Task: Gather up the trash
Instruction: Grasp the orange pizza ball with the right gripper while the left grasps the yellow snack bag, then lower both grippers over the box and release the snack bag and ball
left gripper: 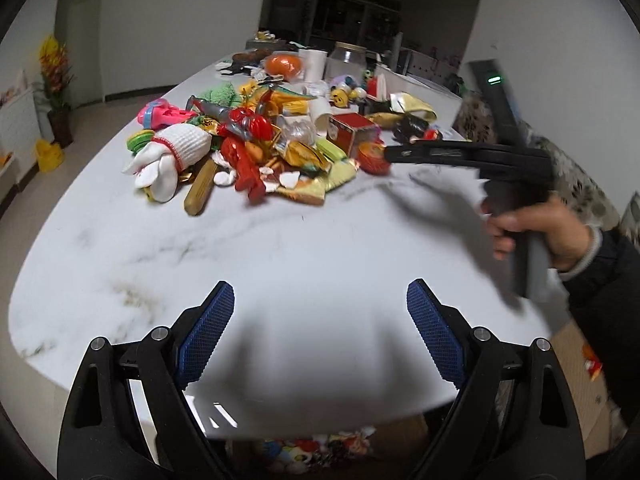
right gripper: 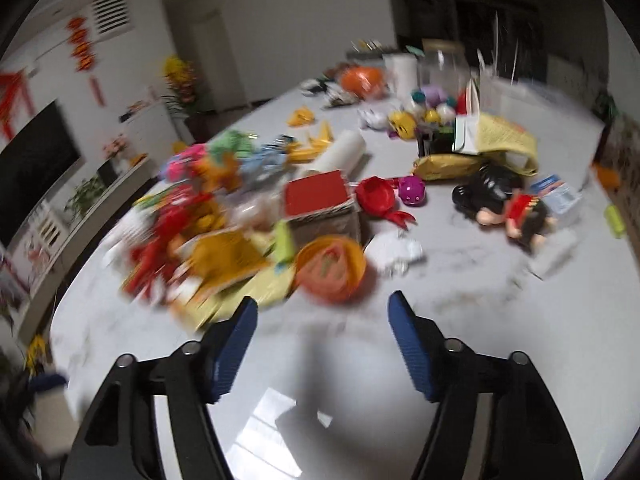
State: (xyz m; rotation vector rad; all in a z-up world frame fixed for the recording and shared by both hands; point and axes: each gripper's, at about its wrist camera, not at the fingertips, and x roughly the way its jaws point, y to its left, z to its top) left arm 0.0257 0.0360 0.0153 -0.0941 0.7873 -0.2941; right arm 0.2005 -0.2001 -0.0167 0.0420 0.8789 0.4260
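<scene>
On the white marbled table (left gripper: 280, 248), a heap of trash and small toys (left gripper: 248, 148) lies at about eleven o'clock from the left gripper (left gripper: 320, 322), well apart from it. The heap is bright and jumbled: crumpled gold and yellow wrappers, bits of white shell or paper, a red plastic figure (left gripper: 246, 168), a white knitted glove (left gripper: 172, 156) with a red cuff line, a wooden handle (left gripper: 200, 192), a pink toy (left gripper: 160, 114), and a small red-topped box (left gripper: 350, 130). Beyond it, toward twelve o'clock, stand a white cup (left gripper: 314, 64), a clear jar (left gripper: 348, 60) and an orange bag (left gripper: 284, 65).

The left gripper's blue-padded tongs stand wide apart with nothing between them, over bare tabletop near the table's edge.

At three o'clock in the left wrist view, a person's hand (left gripper: 536, 236) in a dark sleeve grips the handle of the right gripper (right gripper: 322, 350), whose black fingers reach toward the heap's right side.

From the right wrist view, blurred, its tongs are parted and hold nothing. An orange round lid or bowl (right gripper: 330, 272) lies just ahead at twelve o'clock, crumpled white paper (right gripper: 396, 252) at one o'clock, and a dark doll (right gripper: 508, 208) farther off at two o'clock.
</scene>
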